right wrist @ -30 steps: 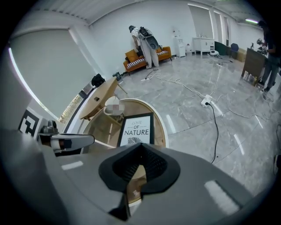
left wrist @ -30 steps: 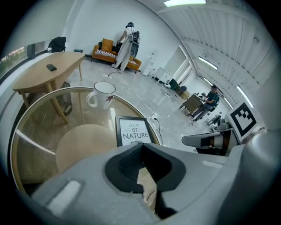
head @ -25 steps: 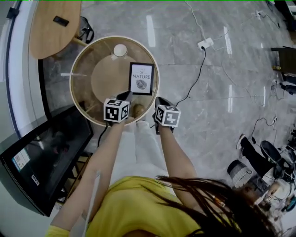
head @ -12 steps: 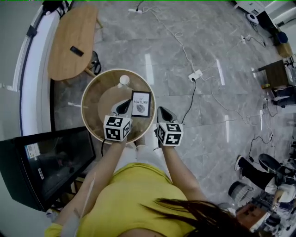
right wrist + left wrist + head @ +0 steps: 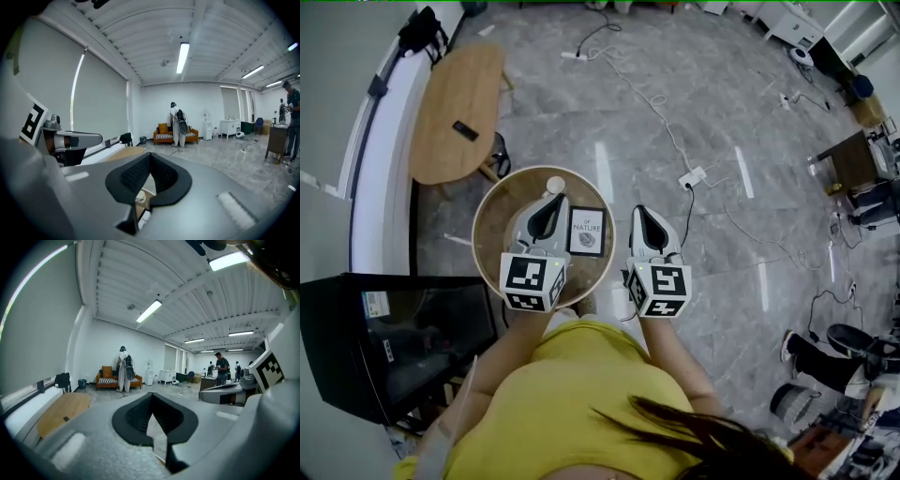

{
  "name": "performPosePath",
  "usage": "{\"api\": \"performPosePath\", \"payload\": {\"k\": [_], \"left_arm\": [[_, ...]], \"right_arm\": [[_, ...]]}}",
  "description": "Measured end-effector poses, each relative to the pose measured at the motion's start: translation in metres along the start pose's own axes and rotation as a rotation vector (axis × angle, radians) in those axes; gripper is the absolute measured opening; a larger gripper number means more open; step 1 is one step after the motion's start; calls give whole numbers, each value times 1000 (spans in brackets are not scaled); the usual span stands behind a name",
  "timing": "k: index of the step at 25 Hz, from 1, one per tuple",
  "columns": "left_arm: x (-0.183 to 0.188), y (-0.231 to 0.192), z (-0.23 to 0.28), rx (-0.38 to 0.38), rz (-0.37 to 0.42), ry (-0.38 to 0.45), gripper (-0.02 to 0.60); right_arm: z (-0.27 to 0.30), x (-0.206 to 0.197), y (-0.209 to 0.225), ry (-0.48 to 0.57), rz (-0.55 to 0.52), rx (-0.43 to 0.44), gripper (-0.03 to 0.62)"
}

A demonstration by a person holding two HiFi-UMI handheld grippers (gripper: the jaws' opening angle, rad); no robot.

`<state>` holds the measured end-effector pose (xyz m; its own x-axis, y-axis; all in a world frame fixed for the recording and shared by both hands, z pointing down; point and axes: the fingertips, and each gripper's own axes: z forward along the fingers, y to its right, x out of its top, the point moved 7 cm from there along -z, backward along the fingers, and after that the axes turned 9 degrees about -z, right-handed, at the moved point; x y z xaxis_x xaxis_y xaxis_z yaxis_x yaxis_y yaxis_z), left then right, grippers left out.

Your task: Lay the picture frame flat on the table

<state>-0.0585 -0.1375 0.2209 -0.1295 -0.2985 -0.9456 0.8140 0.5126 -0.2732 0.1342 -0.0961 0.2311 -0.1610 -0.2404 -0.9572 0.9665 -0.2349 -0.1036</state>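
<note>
1. Picture frame (image 5: 586, 232), head view: it sits on the round table (image 5: 492, 202), right of centre, with its printed face turned straight up at the camera. From that I judge that it lies flat. A small white cup-like thing (image 5: 555, 185) stands near the table's far rim, apart from the frame.
2. Head view, the grippers: the left gripper (image 5: 549, 202) hangs over the table just left of the frame. The right gripper (image 5: 646, 214) is off the table's right edge, over the grey floor. Neither touches the frame. An oval wooden table (image 5: 455, 112) stands further off.
3. Left gripper view: the left gripper (image 5: 151, 401) has its jaws pressed together with nothing between them. It points out across the room toward an orange sofa (image 5: 117, 379). Only a sliver of something pale shows below the tips, and I cannot tell what it is.
4. Right gripper view: the right gripper (image 5: 150, 164) also has its jaws pressed together and empty. Below the tips, a corner of the frame (image 5: 144, 219) and the white cup (image 5: 139, 197) show far beneath.
5. Progress: with the frame face-up on the table and both grippers empty and well clear of it, the task looks done. Nothing more seems left to do.
</note>
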Motion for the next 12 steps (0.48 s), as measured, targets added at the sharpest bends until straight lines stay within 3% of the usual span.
{"api": "performPosePath", "payload": {"k": [7,12], "left_arm": [[27,23,-17,-1,47,63,0],[35,28,-23,0,58,73,0]], "right_arm": [[-20,49,-7,137,-80,16,-1],[-27,61,-13,174,-119,20,-1]]}}
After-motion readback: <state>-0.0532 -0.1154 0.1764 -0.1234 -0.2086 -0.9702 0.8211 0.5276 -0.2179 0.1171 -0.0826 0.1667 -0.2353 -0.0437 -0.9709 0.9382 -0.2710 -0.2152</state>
